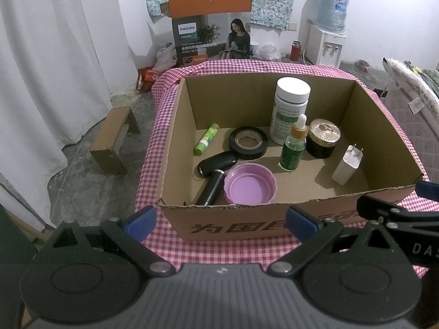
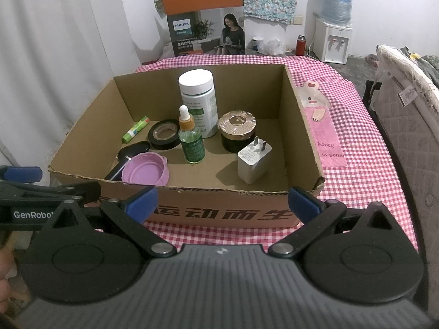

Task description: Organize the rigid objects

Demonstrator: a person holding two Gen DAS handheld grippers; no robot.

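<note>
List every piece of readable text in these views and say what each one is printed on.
"PHILIPS": tall box behind the table; its smaller lines are blurred.
"运动而生": cardboard box front.
"为国": same box front, left wrist view; rest hidden.
"GenRobo": left gripper, cut off.
"DAS": right gripper, cut off.
"honey", "is better": pink cloth patch.
Bottle labels: too small.

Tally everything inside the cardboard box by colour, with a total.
Green: 2, glue stick, dropper bottle
Black: 3, tape roll, handled tool, gold-lidded jar
White: 2, supplement bottle, charger
Purple: 1, lid
Total: 8
</note>
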